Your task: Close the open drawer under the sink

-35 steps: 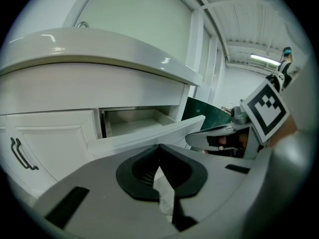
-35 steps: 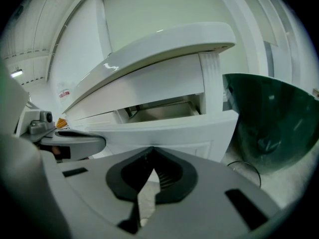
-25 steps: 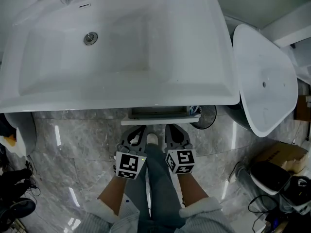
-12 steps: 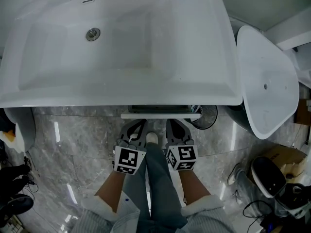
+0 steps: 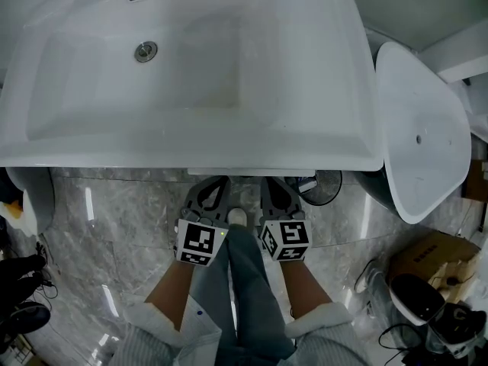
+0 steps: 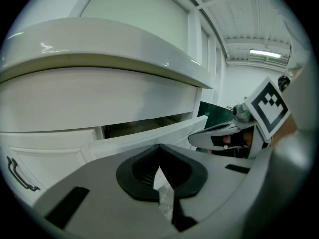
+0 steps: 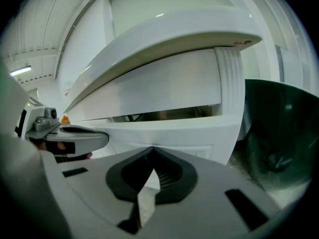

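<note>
Count of things in view
One sink (image 5: 191, 139), one drain (image 5: 146, 50), one drawer (image 6: 149, 136), two grippers (image 5: 212, 183) (image 5: 276, 184), one white tub (image 5: 419, 128) beside the sink's right edge, one cardboard box (image 5: 431, 250)

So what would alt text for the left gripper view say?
A white drawer stands slightly open beneath the sink's overhanging rim, with a dark gap above its front. The left gripper's jaws, shut and empty, point at that front from close by.

Text, numbers: none I can read. Square coded markers only, on the cubes of left gripper (image 5: 212, 193) and right gripper (image 5: 278, 193); finer print perhaps unresolved.
</note>
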A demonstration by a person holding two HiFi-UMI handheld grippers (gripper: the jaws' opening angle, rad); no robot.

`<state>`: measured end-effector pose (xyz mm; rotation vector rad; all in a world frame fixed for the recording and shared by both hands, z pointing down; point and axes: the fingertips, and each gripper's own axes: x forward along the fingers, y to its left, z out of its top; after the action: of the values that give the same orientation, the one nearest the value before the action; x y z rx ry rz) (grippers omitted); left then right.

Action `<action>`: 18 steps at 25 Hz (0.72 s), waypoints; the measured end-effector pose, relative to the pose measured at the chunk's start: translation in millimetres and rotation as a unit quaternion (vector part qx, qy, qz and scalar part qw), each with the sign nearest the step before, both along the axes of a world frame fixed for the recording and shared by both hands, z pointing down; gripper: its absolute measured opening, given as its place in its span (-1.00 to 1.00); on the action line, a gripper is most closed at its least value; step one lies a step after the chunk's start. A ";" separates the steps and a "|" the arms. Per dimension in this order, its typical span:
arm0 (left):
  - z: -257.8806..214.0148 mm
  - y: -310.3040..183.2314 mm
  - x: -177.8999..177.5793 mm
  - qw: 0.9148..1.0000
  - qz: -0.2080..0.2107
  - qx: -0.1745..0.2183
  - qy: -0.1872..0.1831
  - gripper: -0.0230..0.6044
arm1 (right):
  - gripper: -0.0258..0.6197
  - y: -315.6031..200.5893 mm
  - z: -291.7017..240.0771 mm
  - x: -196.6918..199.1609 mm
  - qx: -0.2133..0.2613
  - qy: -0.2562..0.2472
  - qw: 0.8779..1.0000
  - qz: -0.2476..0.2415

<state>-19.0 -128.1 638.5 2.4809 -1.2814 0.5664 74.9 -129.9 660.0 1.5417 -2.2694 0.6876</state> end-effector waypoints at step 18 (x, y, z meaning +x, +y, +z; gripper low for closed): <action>0.5 -29.8 0.9 1.000 0.006 0.022 -0.005 -0.88 | -0.89 -30.0 -3.0 0.5 0.029 0.011 0.999 -0.016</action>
<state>-18.1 -157.9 639.0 2.5269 -1.2979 0.5605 75.4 -159.9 657.0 1.5277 -2.3114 0.5975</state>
